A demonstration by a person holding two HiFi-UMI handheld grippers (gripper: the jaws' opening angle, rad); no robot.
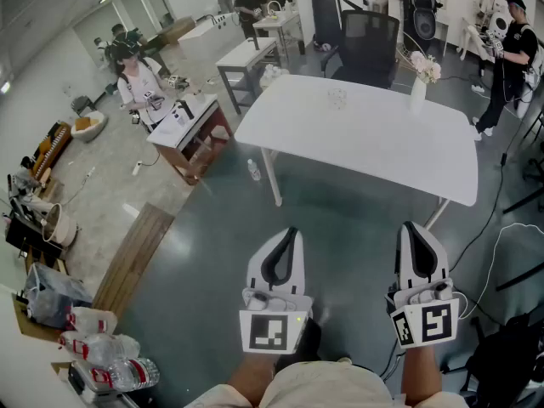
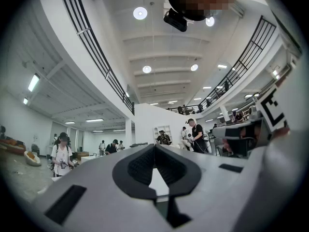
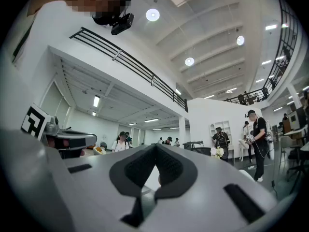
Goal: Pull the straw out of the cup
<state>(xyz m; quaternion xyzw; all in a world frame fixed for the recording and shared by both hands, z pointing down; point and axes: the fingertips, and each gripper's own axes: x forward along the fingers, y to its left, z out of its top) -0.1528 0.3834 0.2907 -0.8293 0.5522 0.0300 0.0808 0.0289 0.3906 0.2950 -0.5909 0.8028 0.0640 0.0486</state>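
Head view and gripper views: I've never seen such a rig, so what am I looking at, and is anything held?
No robot: a person carries a two-jaw gripper in each hand. The head view looks down from a camera on their head, showing the left gripper and right gripper over the floor, short of the white table. The other two pictures come from cameras riding on each gripper, looking along its jaws. On the table stand a small clear cup and a white vase of flowers; any straw is too small to see. Both grippers are shut and empty.
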